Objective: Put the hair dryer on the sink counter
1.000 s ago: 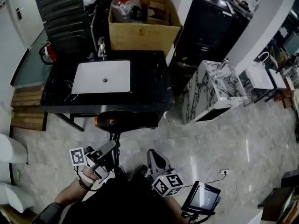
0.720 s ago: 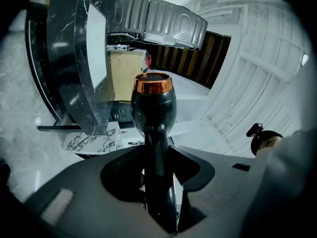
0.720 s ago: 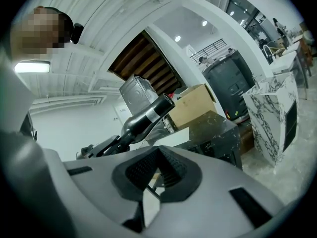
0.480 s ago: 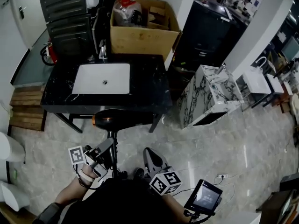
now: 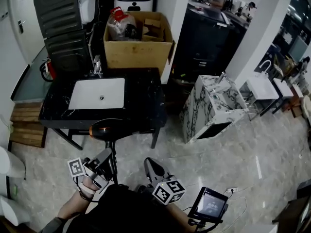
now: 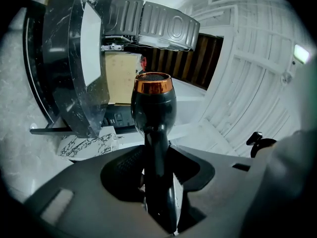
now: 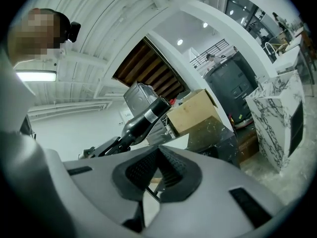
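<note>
Hair dryer (image 6: 153, 108) status: it's clamped by its handle in your left gripper (image 6: 157, 182), both jaws pressed tight to the handle's sides. The black barrel with its copper ring stands above the grip. It hangs in the air just in front of the sink counter (image 5: 146, 96), level with the front edge and not over the top.

Handling assessment: the shell looks like rigid, glossy plastic, so it should not deform under the jaws, but it may slip or twist. Most of the weight likely sits in the barrel, well above your hold, so expect it to tip if the grip slackens. The handle is the right place to hold it; a grip closer to the barrel would likely steady it more. No cord can be made out.

Right gripper (image 7: 157, 175): jaws together with nothing between them, held near your body and farther from the sink counter than the dryer.

Landing area: the white basin (image 5: 97, 93) takes up the counter's left part. Bare black stone lies to the basin's right. A cardboard box (image 5: 138, 47) stands behind the counter's back edge.
</note>
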Motion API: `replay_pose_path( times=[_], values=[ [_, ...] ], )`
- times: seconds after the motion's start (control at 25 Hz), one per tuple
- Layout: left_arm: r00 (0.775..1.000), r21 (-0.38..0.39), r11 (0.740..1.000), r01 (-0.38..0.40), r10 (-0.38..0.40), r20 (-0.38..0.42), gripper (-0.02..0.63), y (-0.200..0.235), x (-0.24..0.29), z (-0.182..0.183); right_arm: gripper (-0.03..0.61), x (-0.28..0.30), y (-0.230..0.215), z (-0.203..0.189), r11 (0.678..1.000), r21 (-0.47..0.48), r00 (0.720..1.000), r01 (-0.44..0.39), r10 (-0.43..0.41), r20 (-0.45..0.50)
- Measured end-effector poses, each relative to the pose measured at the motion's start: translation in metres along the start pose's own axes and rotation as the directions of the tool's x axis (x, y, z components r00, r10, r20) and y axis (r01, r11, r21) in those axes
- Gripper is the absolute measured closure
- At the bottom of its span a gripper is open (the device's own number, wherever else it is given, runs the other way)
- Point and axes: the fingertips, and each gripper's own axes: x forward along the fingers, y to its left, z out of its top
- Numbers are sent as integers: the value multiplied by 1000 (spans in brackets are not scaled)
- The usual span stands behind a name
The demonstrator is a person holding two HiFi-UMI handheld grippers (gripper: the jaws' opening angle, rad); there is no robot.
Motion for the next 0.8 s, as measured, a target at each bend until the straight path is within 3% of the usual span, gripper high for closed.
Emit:
replay_pose_path(
  times=[0.4, 0.8],
  values=[
    [998, -1, 999, -47, 47, 31, 454, 19, 20, -2, 583, -4, -33, 7, 999, 31, 1000, 10, -10, -22],
    [998, -4, 999, -55, 55, 15, 454, 44, 59, 52, 583, 47, -67, 23, 998, 47, 998, 50, -49, -31]
  ],
)
